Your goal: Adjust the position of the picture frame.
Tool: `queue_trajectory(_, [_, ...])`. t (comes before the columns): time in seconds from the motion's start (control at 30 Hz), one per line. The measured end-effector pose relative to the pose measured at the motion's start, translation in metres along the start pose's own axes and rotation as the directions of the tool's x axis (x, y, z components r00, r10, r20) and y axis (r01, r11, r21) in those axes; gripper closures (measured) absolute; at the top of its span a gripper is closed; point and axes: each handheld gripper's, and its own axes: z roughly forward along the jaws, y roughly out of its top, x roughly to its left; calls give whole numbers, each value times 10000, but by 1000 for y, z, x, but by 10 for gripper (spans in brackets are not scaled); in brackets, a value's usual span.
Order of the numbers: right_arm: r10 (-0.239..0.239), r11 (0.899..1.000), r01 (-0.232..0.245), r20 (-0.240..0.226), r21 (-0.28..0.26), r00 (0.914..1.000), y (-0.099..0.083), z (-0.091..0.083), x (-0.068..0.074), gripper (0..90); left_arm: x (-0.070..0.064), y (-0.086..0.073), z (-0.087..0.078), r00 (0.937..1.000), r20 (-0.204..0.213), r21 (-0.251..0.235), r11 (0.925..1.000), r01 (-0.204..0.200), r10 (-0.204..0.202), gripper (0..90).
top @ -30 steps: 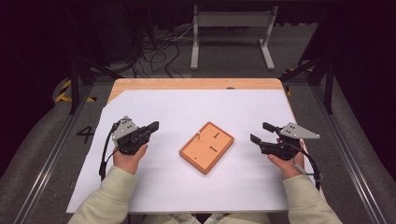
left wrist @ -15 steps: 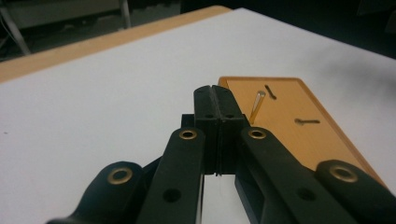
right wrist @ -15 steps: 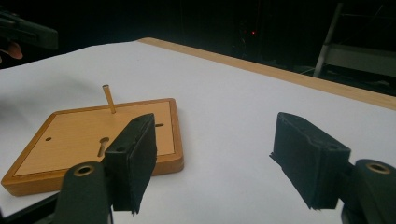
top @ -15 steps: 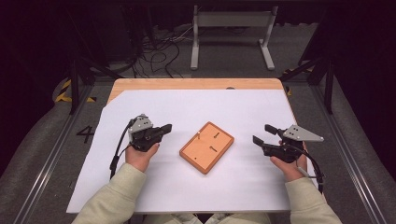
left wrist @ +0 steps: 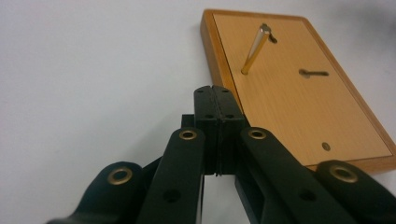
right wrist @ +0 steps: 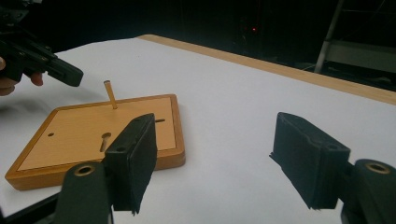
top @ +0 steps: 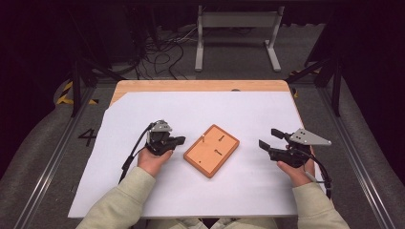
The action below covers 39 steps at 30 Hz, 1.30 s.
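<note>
Jaws of the left gripper (left wrist: 218,100) are pressed flat together with nothing between them, while those of the right gripper (right wrist: 224,158) stand wide apart and bare.

Between the two grippers lies a small wooden board (top: 211,150), flat on the white sheet (top: 239,112) that covers the counter (top: 191,86), turned at an angle to the person's edge. A thin brass-coloured pin (left wrist: 254,51) stands in the board near one short end and leans a little; in the right gripper view the same pin (right wrist: 110,94) rises from the board's far part. Two short dark slots (left wrist: 314,73) and a small round hole (left wrist: 326,146) mark the board's face.

The left gripper (top: 168,141) sits just beside the board's left edge, its clenched tips level with the rim and not touching it as far as the left gripper view shows. The right gripper (top: 274,140) is held farther off on the other side, well apart from the board (right wrist: 100,135), pointing toward it. In the right gripper view the left gripper (right wrist: 60,70) hangs above the board's far corner.

Pale sleeves (top: 124,200) come in from the near edge, each hand (top: 154,161) wrapped around its gripper.
</note>
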Motion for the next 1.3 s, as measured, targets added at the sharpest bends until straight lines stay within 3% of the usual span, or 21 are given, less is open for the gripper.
queue_trajectory(0.1, [-12,10000,12,13,-2,10000,0,0,0,312,0,-1,7,9995,256,548,9984,150,-164,899])
queue_trajectory(0.43, [-31,10000,31,-10,20,10000,0,0,0,312,-2,-4,16,9985,534,1315,9913,75,-146,900])
queue_trajectory(0.53, [-41,10000,41,-11,12,10000,1,0,0,312,-1,-4,15,9967,688,1403,9895,341,-441,900])
queue_trajectory(0.7, [-23,10000,23,-47,11,10000,1,0,1,312,-8,-4,16,9938,1100,1628,9867,-13,-169,900])
queue_trajectory(0.9, [147,9998,-146,-54,140,9999,3,0,1,342,-22,-6,17,9840,1777,2018,9790,-278,-87,900])
queue_trajectory(1.2, [504,9928,-508,62,1088,9987,5,2,1,484,-48,-8,21,9646,2623,2325,9682,-921,288,900])
queue_trajectory(1.3, [541,9898,-544,63,1317,9985,6,3,2,518,-57,-8,24,9551,2935,2343,9656,-1132,408,900])
